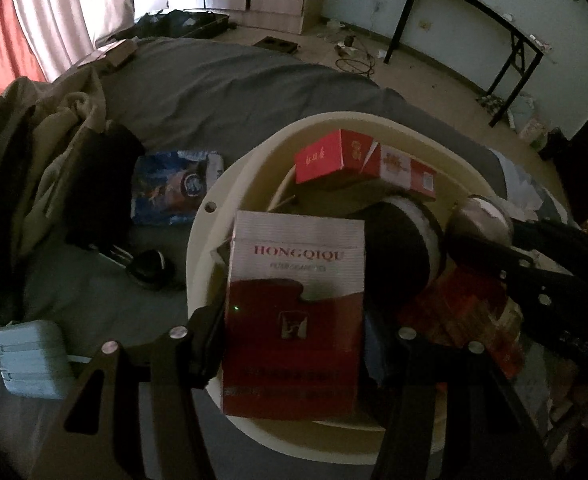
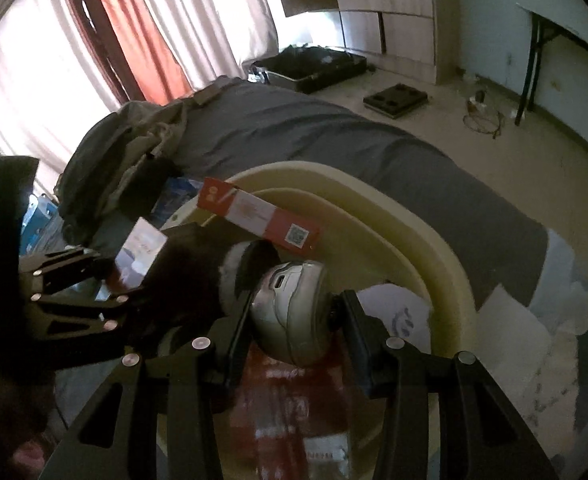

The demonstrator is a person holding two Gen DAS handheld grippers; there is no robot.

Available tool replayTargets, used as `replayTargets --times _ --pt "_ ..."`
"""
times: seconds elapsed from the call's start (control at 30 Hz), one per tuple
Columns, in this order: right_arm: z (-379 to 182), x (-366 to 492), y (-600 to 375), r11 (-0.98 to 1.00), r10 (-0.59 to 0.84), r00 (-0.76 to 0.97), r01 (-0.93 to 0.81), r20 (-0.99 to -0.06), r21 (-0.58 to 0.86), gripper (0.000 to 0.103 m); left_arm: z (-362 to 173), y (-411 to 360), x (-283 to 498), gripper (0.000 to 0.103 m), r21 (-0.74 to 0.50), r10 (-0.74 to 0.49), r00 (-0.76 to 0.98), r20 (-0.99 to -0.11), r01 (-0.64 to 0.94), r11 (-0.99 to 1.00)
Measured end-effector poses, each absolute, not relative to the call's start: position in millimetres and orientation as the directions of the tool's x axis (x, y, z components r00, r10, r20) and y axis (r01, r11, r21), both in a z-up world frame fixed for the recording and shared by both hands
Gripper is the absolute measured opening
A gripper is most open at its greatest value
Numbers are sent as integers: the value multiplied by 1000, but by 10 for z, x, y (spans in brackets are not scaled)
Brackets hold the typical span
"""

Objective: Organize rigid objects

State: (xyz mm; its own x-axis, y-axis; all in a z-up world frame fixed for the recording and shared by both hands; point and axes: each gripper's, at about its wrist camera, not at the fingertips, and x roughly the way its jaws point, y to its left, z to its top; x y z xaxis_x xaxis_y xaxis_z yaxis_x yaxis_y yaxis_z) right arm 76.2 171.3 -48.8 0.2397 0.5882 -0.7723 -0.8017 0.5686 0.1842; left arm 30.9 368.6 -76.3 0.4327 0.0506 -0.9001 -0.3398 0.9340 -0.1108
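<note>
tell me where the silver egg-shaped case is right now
In the right wrist view the silver egg-shaped case sits low in the centre, clamped by the right gripper over the cream basin, beside a black round tin.

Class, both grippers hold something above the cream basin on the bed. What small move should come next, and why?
Probably lower and release. The left gripper grips the red-and-white cigarette pack, the right gripper the silver rounded case, both over the basin that already holds other packs.
</note>
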Motion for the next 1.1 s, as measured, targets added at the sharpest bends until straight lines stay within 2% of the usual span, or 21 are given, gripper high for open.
replayTargets --times 0.27,0.4,0.53,0.6,0.7,0.77,0.8,0.83,0.87,0.9,0.97,1.1 --pt "-670 855 1948 574 577 238 -799 -781 180 43 -787 3675 337 61 -108 61 434 -899 -353 929" --pt "-729 855 1948 570 580 236 -801 -780 182 45 -799 3675 333 68 -125 51 437 -898 -364 923" --pt "-744 851 1934 564 591 241 -805 -770 182 46 -817 3704 295 80 -130 58 441 -896 -386 913" --pt "-751 863 1934 567 593 249 -804 -766 178 48 -844 3719 281 81 -145 45 437 -898 -391 909" --pt "-717 861 1888 572 604 258 -799 -754 185 58 -800 3710 244 86 -146 45 446 -894 -386 911" --pt "-617 840 1776 585 626 283 -787 -726 198 82 -688 3685 179 94 -139 65 464 -884 -392 909" --pt "-522 814 1656 589 649 301 -780 -699 211 89 -585 3656 119 100 -141 74 490 -869 -387 911" --pt "-458 792 1574 588 664 312 -779 -679 217 98 -483 3596 55 103 -109 110 503 -858 -387 916" --pt "-357 753 1432 585 686 331 -781 -648 220 102 -401 3526 -4 103 -59 161 504 -849 -392 918" --pt "-270 717 1281 584 702 350 -782 -621 219 103 -329 3415 -87 103 -11 208 506 -837 -395 918" --pt "-153 672 965 583 720 370 -781 -587 222 103 -276 3213 -230 103 13 221 521 -824 -373 928" --pt "-171 565 432 566 706 398 -814 -585 129 103 -370 2788 -632 103 -38 182 569 -802 -354 935"
